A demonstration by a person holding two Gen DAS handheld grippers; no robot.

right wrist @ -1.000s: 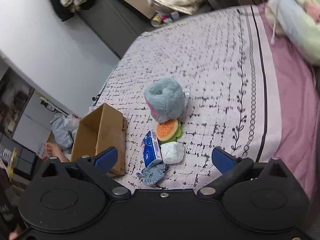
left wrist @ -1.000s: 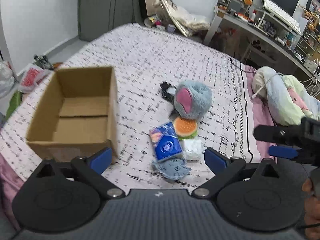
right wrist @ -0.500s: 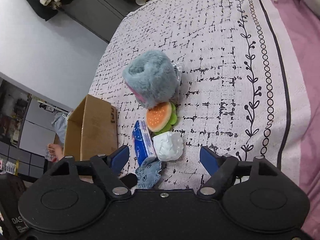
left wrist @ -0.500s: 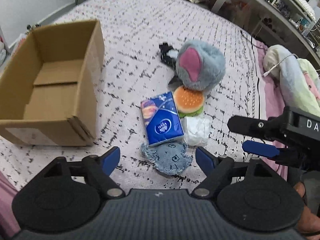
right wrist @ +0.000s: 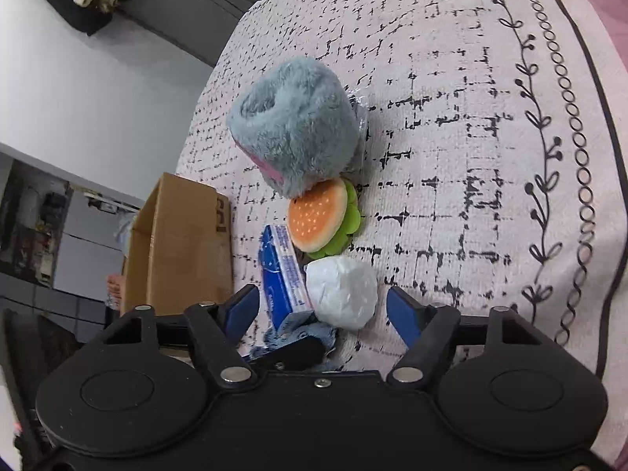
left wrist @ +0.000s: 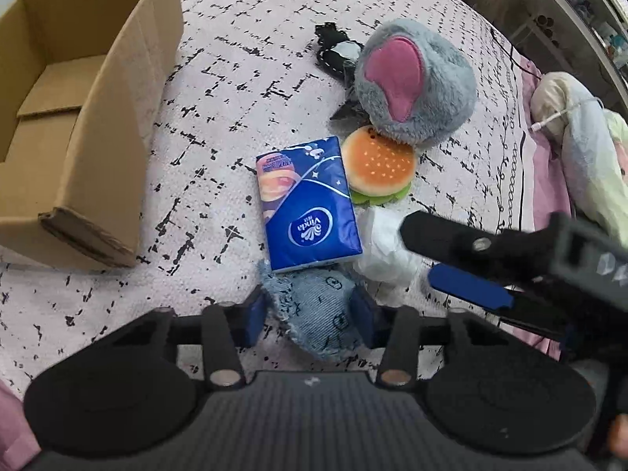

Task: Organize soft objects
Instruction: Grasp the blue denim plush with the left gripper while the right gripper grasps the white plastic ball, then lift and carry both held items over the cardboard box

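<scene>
Closing tongs: both pairs are narrowing over a cluster of soft things lying on a bed point(left wrist: 219, 90) with a black-flecked cover.
Left tongs point(left wrist: 310, 308): the jaws are closing around a denim plush point(left wrist: 314, 314), one blue pad sitting at each side of it; whether they are already pressing it I cannot tell for sure, though they look to be touching its edges.
Right tongs point(right wrist: 322, 310): the jaws are closing but standing apart, with a white wad point(right wrist: 341, 292) and the end of a blue tissue pack point(right wrist: 280, 274) lying between them; neither pad is touching anything.
Denim plush: it is lying on the bed at the near end of the cluster, just below the tissue pack.
Tissue pack: it is lying flat, with the white wad touching its right edge.
Burger toy point(left wrist: 376, 167): it is resting beside the top corner of the pack, against a grey furry plush point(left wrist: 416, 82) with a pink patch.
Black-and-white toy point(left wrist: 335, 53): it is lying just behind the furry plush.
Cardboard box point(left wrist: 78, 125): it is standing open on the bed, left of the cluster and apart from it.
</scene>
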